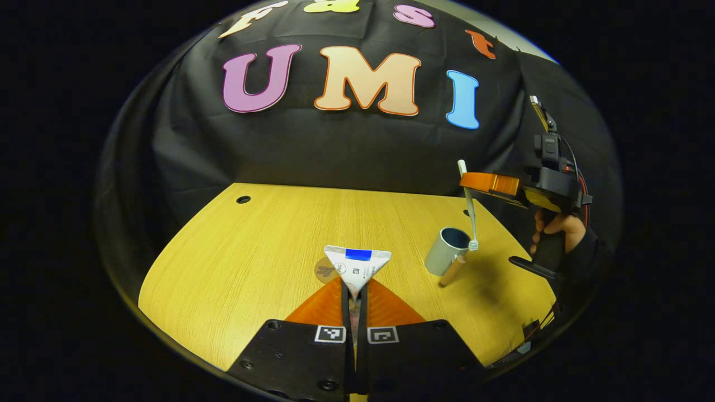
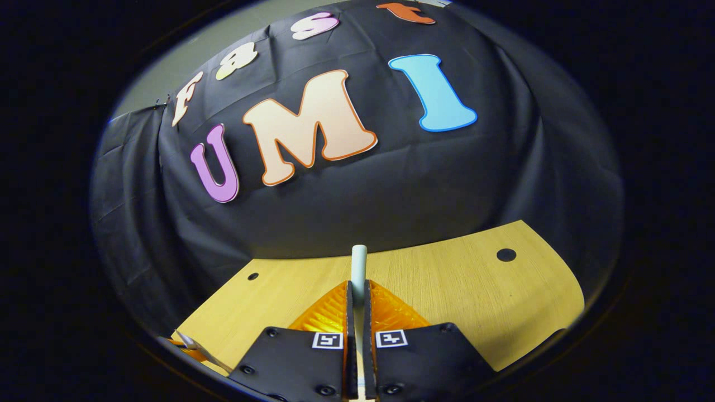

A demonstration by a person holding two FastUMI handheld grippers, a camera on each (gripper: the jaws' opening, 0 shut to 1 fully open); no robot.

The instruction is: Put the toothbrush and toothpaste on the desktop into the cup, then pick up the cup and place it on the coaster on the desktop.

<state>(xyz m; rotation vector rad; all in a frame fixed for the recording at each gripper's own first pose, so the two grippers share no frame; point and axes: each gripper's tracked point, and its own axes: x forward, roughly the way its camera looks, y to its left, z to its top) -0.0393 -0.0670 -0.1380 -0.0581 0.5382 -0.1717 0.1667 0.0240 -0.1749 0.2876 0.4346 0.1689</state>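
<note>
In the left gripper view my left gripper (image 1: 355,287) is shut on the crimped end of a white toothpaste tube (image 1: 357,261) with a blue stripe, held above the table. A round brown coaster (image 1: 324,271) lies just behind the tube, partly hidden by it. To the right stands a grey cup (image 1: 447,249) with a wooden handle (image 1: 452,271). The right gripper (image 1: 487,183) holds a pale toothbrush (image 1: 469,206) upright, bristles down at the cup's rim. In the right gripper view my right gripper (image 2: 358,289) is shut on the toothbrush (image 2: 358,262).
The wooden table (image 1: 251,262) has small dark holes near its back edge (image 1: 243,199) (image 2: 506,254). A hand (image 1: 558,228) grips the right gripper's handle at the table's right side. The tube's tip (image 2: 190,340) peeks in at the lower left of the right gripper view.
</note>
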